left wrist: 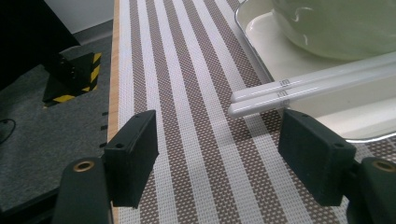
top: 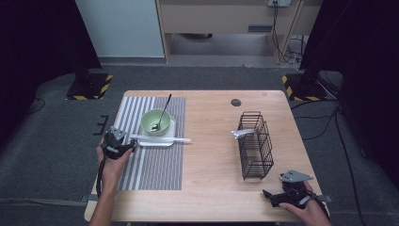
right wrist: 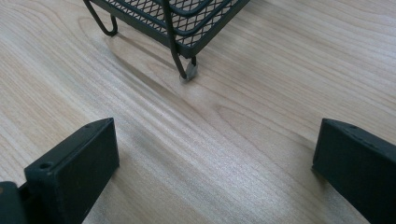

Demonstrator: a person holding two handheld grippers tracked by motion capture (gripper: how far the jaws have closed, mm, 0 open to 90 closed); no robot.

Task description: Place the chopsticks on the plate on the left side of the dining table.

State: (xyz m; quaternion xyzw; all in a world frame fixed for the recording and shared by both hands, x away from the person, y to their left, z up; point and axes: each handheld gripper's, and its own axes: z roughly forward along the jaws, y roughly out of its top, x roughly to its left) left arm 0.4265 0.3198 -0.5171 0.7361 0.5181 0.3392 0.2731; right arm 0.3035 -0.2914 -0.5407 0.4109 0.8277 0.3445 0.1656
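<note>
A pale green bowl (top: 155, 121) with a black spoon (top: 163, 112) in it stands on a white tray (top: 172, 133) on a striped placemat (top: 150, 165). Two white chopsticks (top: 162, 139) lie across the tray's near edge. My left gripper (top: 134, 144) sits at the placemat's left side, open, pointing at the chopstick ends. In the left gripper view the chopsticks (left wrist: 317, 81) end just ahead of the gripper (left wrist: 219, 135), apart from both jaws, with the bowl (left wrist: 336, 28) beyond them. My right gripper (top: 268, 197) rests open near the table's front right corner.
A black wire basket (top: 256, 146) stands right of centre with a silvery utensil (top: 242, 133) sticking out of it. In the right gripper view the basket's foot (right wrist: 187, 70) is ahead of the open gripper (right wrist: 217, 140) over bare wood. A round hole (top: 235, 102) marks the far tabletop.
</note>
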